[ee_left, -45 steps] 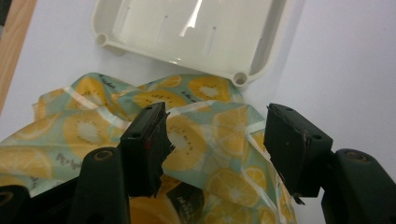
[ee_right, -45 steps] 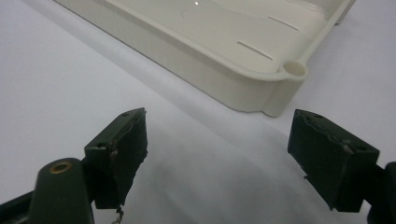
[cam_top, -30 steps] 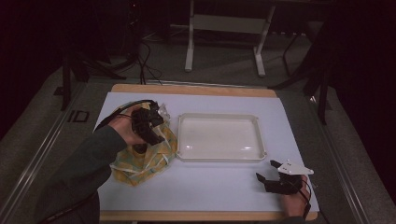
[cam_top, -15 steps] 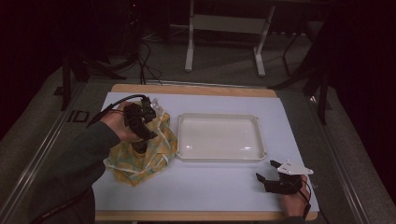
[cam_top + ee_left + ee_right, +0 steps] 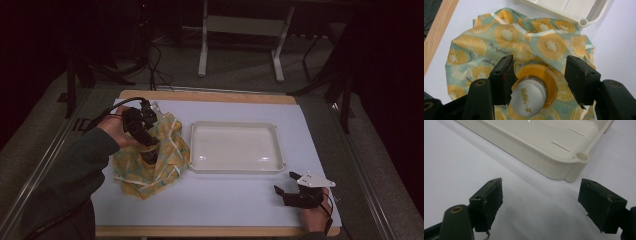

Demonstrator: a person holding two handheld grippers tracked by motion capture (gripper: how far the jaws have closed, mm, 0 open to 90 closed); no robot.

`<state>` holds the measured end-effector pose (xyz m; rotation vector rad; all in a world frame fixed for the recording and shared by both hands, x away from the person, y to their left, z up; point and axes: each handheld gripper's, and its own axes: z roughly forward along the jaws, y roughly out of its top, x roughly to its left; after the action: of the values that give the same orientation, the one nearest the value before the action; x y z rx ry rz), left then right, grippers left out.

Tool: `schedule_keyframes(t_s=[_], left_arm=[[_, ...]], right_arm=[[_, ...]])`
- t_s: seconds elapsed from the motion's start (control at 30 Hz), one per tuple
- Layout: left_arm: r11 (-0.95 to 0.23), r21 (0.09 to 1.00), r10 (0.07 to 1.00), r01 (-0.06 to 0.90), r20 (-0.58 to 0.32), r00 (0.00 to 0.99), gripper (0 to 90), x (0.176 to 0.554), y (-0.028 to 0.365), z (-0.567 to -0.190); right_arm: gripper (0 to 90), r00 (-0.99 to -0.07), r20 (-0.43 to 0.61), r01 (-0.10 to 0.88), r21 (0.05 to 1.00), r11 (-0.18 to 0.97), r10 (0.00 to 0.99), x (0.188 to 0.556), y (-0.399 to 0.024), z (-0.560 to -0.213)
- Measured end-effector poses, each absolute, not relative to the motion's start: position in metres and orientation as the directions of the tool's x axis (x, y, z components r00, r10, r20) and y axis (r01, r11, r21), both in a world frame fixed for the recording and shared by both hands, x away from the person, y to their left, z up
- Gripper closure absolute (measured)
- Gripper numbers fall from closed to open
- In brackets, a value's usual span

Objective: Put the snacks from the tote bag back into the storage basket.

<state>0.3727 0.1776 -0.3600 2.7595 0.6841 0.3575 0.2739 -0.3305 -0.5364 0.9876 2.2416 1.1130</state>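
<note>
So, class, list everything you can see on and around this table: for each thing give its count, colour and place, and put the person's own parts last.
Tray: one, cream white, empty, middle of the mat.
Cloth: one, pale green with yellow citrus-slice print, crumpled, left of the tray.
Capped container: one, white cap in an orange ring, on the cloth between the left gripper's jaws.
Mat: one, white, covering the tabletop.
Table: one, light wood edge.
Metal stand: one, grey, on the floor behind the table.
Left gripper: one, black, open, over the cloth.
Right gripper: one, black, open, near the tray's front right corner.
</note>
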Motion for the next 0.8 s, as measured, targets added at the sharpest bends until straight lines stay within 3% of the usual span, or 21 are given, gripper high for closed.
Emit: schedule_keyframes(t_s=[0.53,0.8], left_arm=[[-0.839,0.266,0.521,0.474,0.145,0.841,44.4,0.377,0.187,-0.364],[-0.814,0.240,0.560,0.529,0.084,0.824,48.0,0.381,0.195,-0.368]], right_arm=[[19.5,-0.644,-0.075,0.400,0.815,0.419,0.761,0.274,-0.331,-0.536],[19.5,-0.643,-0.076,0.401,0.814,0.420,0.762,0.274,-0.330,-0.536]])
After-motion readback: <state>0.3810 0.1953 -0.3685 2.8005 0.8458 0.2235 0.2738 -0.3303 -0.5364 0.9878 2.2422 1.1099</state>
